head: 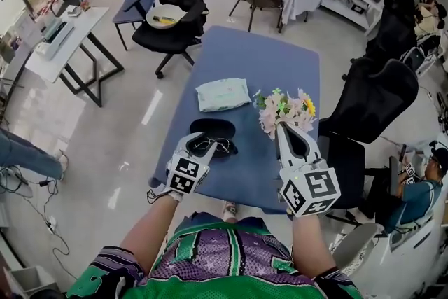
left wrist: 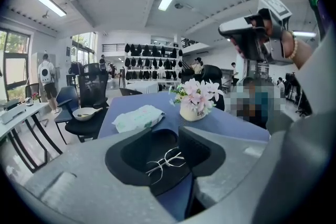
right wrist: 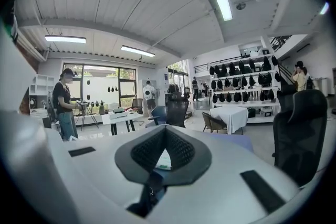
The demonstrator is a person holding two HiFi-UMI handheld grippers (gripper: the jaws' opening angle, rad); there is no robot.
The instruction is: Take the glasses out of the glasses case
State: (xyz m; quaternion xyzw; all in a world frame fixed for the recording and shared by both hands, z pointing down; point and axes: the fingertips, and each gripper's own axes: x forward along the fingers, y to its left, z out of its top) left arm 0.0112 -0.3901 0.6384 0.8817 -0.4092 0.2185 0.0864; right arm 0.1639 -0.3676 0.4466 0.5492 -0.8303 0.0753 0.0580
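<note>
Blue table (head: 259, 59) | left gripper (left wrist: 167, 136) parted, glasses (left wrist: 167, 160) between jaws | right gripper (right wrist: 165, 129) jaws together

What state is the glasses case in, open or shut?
Open: the glasses case shows its dark inside, with the glasses lying uncovered in it.

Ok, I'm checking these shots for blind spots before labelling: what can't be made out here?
- Glasses case: in the head view its near edge is covered by the left tool; in the left gripper view its rim is behind the jaws.
- Glasses: cannot tell whether they rest in the case or are lifted.
- Wipes pack: in the right gripper view only a sliver shows past the shut right tool.
- Pot: its print is too small to read.
</note>
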